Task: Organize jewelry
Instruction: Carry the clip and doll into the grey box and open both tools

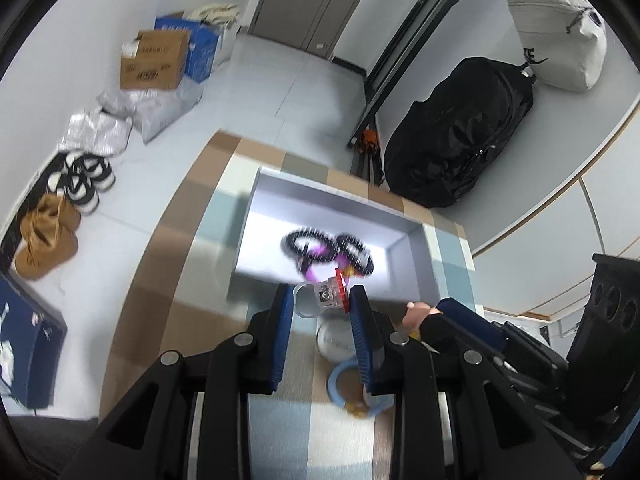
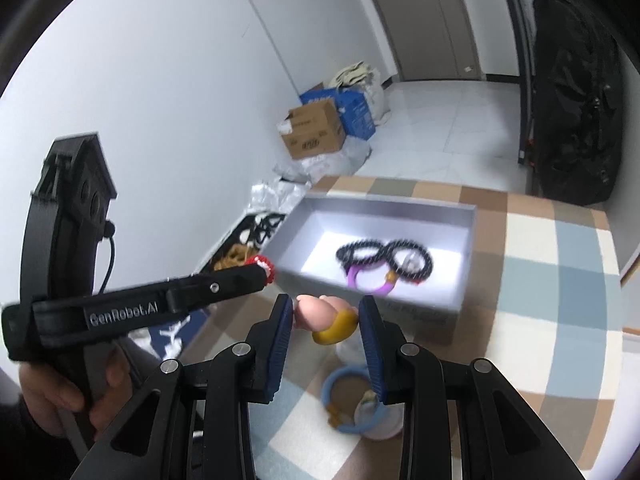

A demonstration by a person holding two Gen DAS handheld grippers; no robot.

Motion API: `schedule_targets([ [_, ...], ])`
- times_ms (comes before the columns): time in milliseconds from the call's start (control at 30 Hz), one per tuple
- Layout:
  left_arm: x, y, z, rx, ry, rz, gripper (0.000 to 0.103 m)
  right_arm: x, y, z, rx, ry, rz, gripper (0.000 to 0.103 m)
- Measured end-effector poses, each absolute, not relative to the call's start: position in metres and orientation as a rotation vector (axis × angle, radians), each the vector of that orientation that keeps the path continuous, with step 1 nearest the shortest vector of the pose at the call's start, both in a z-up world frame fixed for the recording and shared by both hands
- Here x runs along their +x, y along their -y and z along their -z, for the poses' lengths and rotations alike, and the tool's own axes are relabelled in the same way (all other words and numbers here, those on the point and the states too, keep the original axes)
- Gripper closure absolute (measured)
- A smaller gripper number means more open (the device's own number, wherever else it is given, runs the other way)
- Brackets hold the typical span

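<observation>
Checked cloth covers the tabletop (image 2: pixel 560 280), where an open grey box (image 2: pixel 460 216) holds black bead bracelets (image 2: pixel 384 256) and a purple ring, while the left gripper (image 1: pixel 320 300) fingers clamp a red-trimmed clear bracelet (image 1: pixel 332 294) and the right gripper (image 2: pixel 326 320) fingers pinch a pink-and-yellow bracelet (image 2: pixel 324 318).

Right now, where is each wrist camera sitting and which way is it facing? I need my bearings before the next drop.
Left wrist: on the left gripper, looking down along its fingers at the grey box on the checked tablecloth; its jaws hold a red-and-clear piece.
Right wrist: on the right gripper, facing the same box from the other side; its jaws hold a pink-and-yellow piece. The person's left hand shows.
Shared: the box, black bead bracelets, purple ring, blue ring.
</observation>
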State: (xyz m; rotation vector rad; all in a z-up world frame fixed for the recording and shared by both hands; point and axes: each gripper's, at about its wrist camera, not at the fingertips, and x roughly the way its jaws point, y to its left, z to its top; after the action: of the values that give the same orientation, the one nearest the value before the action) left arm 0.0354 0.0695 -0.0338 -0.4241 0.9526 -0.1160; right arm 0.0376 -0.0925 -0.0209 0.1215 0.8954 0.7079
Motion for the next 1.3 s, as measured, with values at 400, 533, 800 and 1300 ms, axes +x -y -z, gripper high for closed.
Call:
schedule_targets([
  [400,0.064,-0.063,0.038,-0.387,-0.94,0.149,0.08,0.08,0.109,0.006,0.25,-0.882,-0.681,0.07],
  [533,0.073,-0.065,0.038,-0.392,-0.944,0.149,0.08,0.093,0.107,0.009,0.27,-0.902,-0.674,0.07],
  [800,0.089,-0.063,0.045,-0.427,-0.981,0.157,0.08,0.116,0.108,0.025,0.32,-0.947,-0.655,0.07],
  [1300,0.108,-0.059,0.054,-0.483,-1.039,0.175,0.079,0.13,0.115,0.041,0.394,-0.998,-0.637,0.068],
])
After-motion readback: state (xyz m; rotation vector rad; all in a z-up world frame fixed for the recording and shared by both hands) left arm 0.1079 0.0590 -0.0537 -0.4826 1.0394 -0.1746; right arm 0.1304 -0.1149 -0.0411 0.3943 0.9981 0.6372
